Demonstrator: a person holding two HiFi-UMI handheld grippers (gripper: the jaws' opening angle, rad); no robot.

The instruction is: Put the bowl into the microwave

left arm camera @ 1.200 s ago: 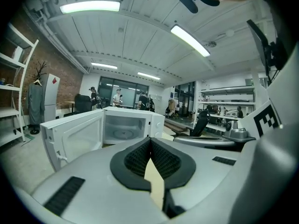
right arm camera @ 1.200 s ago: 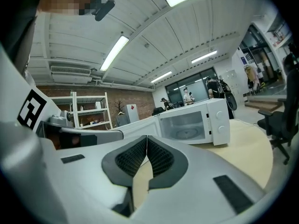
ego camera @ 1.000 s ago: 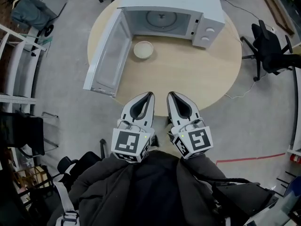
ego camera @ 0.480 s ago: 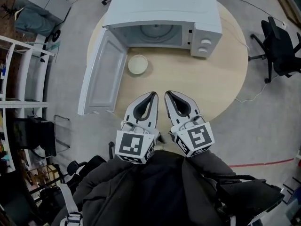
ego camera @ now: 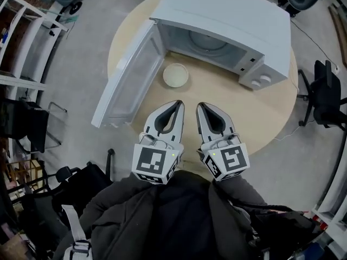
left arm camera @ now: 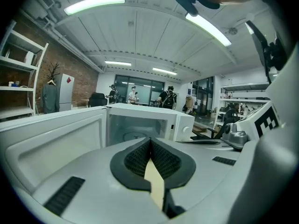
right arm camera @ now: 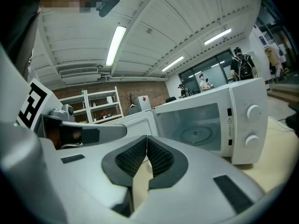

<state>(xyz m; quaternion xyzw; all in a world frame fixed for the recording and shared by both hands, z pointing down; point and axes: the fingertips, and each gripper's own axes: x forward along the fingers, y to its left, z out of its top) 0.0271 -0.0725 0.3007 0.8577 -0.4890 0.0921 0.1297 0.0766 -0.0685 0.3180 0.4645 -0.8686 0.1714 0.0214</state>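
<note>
One round table (ego camera: 260,118) carries one microwave (ego camera: 233,20) with a single door (ego camera: 130,75), and one bowl (ego camera: 176,75). Two grippers show at its near edge: left gripper (ego camera: 174,104) and right gripper (ego camera: 201,106). One black chair (ego camera: 325,93) stands off its right edge.

A round wooden counter (ego camera: 255,112) carries two things. The microwave (ego camera: 233,20) fills its far side, with the open door (ego camera: 127,83) reaching over the left edge. The bowl (ego camera: 175,75) sits just before the opening, near the door.
</note>
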